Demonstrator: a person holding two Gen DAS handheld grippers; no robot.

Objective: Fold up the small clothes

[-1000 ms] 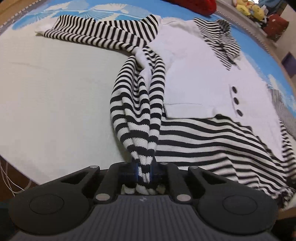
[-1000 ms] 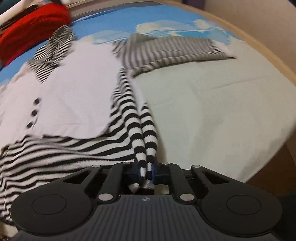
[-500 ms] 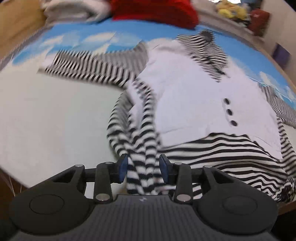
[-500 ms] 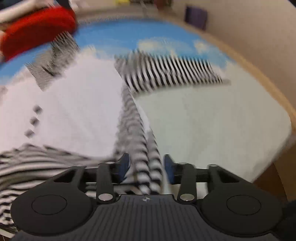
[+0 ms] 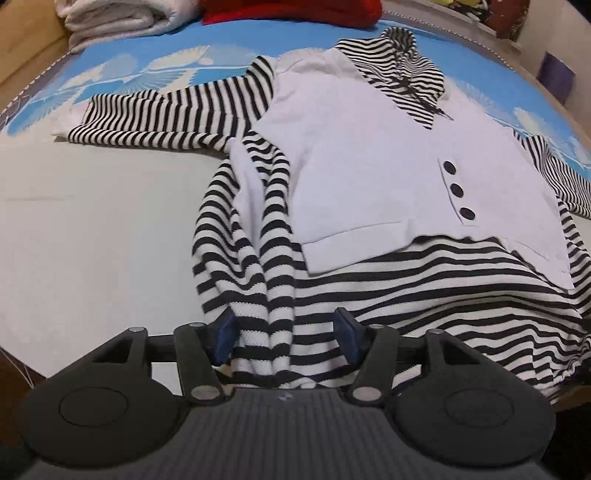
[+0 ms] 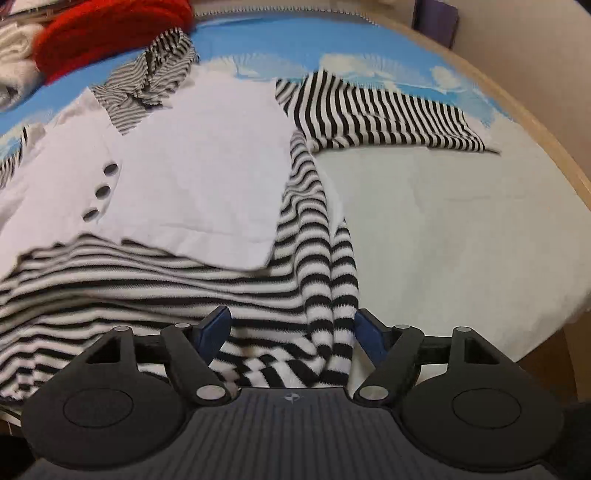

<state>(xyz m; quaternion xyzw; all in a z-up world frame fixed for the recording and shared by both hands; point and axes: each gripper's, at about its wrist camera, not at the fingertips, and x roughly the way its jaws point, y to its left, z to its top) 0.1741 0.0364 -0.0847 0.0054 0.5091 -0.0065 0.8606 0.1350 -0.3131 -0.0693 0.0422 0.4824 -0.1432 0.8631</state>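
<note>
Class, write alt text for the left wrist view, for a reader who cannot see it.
The left hand-held gripper hangs open over the hem of a black-and-white striped top spread on a bed. The top has a white front panel with three dark buttons; a red garment lies beyond.

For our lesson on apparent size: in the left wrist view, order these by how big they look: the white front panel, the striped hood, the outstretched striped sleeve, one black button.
1. White front panel
2. Outstretched striped sleeve
3. Striped hood, though its greater distance makes this unsure
4. Black button
</note>
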